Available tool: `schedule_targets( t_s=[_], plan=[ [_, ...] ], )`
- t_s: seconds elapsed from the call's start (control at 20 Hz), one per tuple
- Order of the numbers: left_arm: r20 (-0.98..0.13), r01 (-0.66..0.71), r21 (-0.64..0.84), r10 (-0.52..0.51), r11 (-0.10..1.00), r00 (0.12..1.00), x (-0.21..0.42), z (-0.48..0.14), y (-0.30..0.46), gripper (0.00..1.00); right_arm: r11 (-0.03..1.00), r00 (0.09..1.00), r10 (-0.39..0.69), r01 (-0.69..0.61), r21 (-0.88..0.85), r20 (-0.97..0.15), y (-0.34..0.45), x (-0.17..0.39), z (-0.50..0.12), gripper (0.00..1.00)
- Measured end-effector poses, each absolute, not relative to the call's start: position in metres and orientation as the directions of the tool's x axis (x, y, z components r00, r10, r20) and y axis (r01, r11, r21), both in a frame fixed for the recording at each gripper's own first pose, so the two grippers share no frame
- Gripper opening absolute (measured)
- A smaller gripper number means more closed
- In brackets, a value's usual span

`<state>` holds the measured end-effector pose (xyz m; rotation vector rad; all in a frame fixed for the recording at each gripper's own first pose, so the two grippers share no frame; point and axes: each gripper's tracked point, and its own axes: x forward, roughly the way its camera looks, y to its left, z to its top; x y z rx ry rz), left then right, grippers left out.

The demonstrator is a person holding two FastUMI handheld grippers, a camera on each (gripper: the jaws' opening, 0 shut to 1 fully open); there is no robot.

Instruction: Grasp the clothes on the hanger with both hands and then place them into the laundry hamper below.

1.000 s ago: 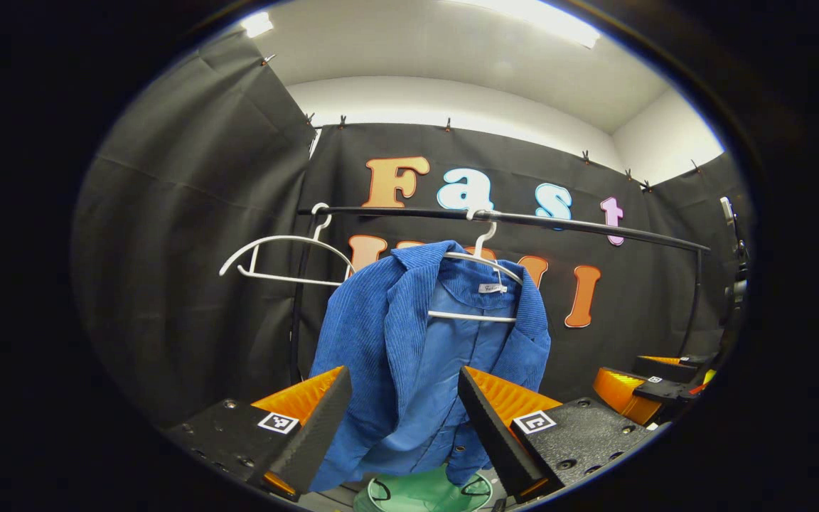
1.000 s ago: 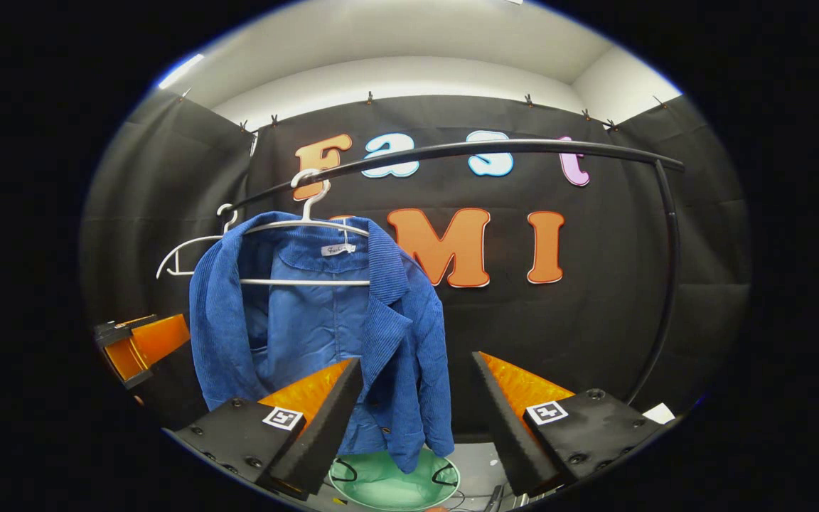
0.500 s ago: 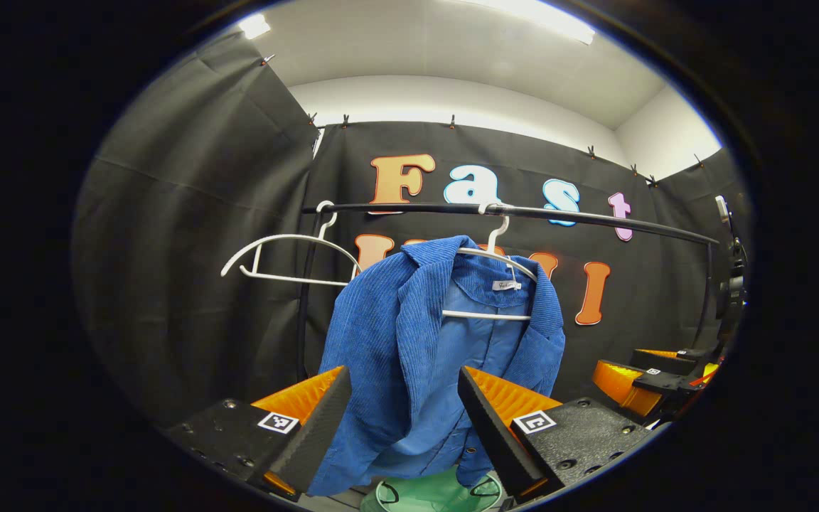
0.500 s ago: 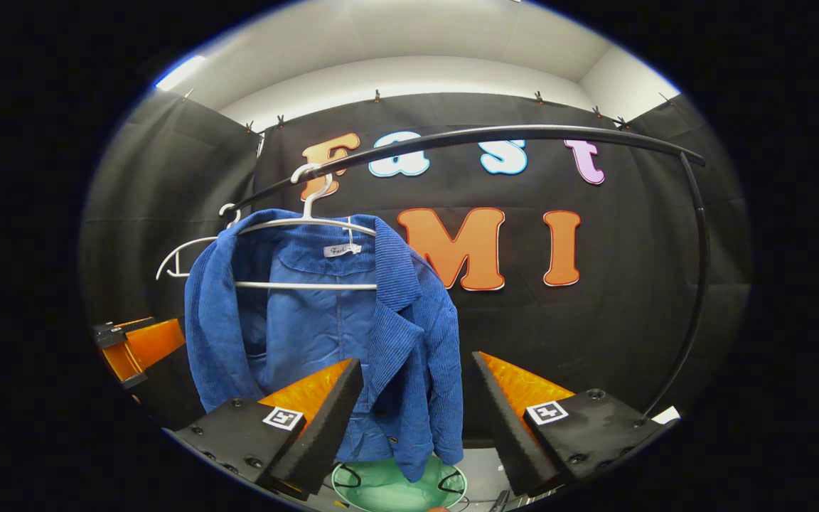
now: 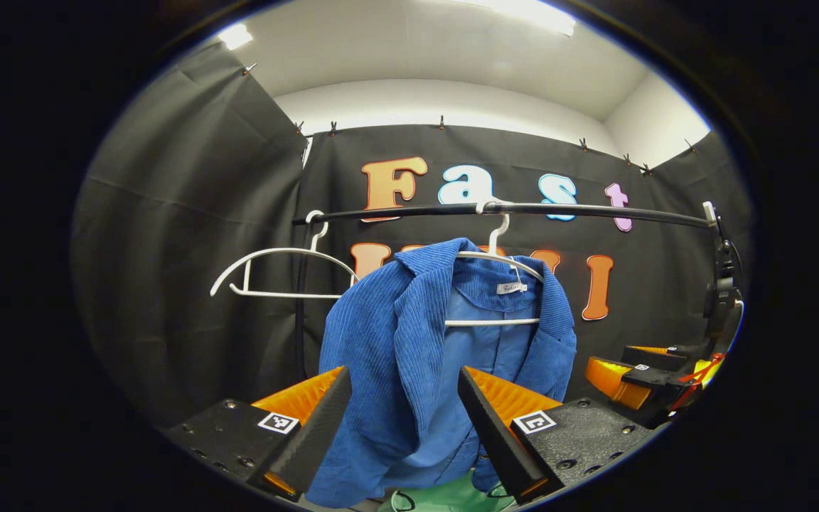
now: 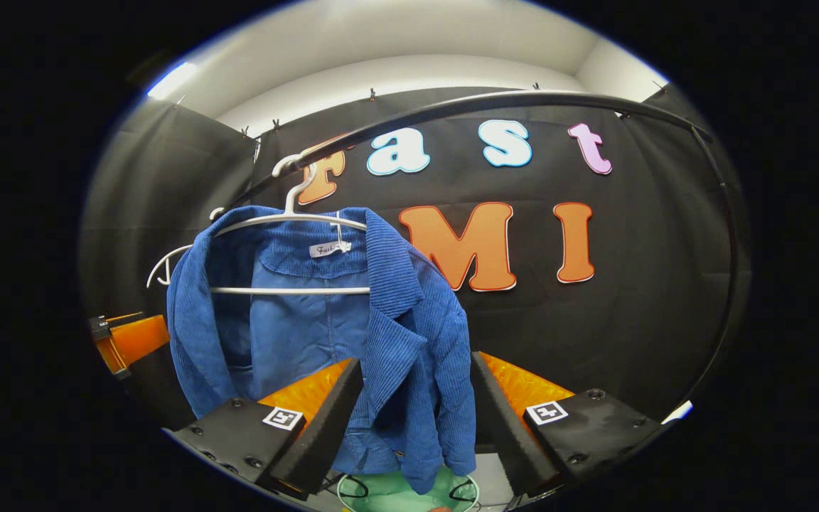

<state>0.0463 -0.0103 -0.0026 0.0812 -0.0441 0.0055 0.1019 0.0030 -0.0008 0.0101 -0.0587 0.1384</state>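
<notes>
We see the blue corduroy jacket (image 5: 438, 355) hanging open on a white hanger (image 5: 495, 277) from the black rail (image 5: 523, 210), with a bare white hanger (image 5: 274, 267) to its side. Our left tool (image 5: 404, 419) is spread, nothing between its fingers, the jacket's near lapel edge ahead in the gap. Our right tool (image 6: 416, 412) is likewise spread, facing the other lapel (image 6: 388, 334). Below the hem, the green laundry hamper (image 6: 388, 491) is mostly hidden by cloth and cut off at the bottom. The rail's far bend leaves open room beside the jacket.
</notes>
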Motion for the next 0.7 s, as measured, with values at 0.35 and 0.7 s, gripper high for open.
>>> schedule_targets(
  t_s=[0.35, 0.7],
  plan=[
    [0.032, -0.021, 0.077, 0.018, 0.997, 0.999, 0.069, -0.012, -0.009, 0.92, 0.984, 0.984, 0.170, -0.172, 0.036, 0.047, 0.004, 0.140, -0.016, 0.93],
    [0.014, -0.031, 0.087, 0.030, 0.996, 0.999, 0.089, -0.021, -0.005, 0.92, 0.969, 0.974, 0.227, -0.227, 0.099, 0.017, 0.014, 0.183, -0.032, 0.98]
  ],
)
